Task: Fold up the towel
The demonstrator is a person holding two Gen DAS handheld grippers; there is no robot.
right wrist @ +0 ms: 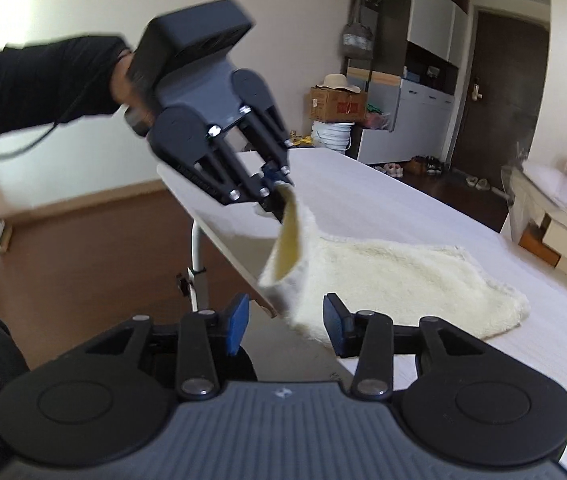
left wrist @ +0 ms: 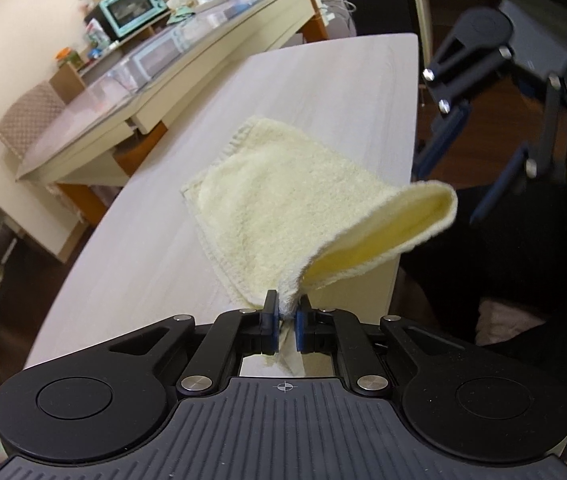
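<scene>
Above the table (left wrist: 163, 240), the left gripper (left wrist: 285, 316) pinches a lifted corner of the towel (left wrist: 283, 208); the right gripper (right wrist: 285, 322) stands spread, gripping nothing, its pads on either side of the towel's near edge.

The towel (left wrist: 283, 200) is fluffy pale terry cloth on a smooth, matt wood-grain table (left wrist: 323, 80).

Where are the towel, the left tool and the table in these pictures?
towel (left wrist: 283, 200), left wrist view, on its flat middle.
left tool (left wrist: 285, 318), left wrist view, between its fingertips, shut on the towel's corner.
table (left wrist: 335, 80), left wrist view, on its bare top beyond the towel.
</scene>
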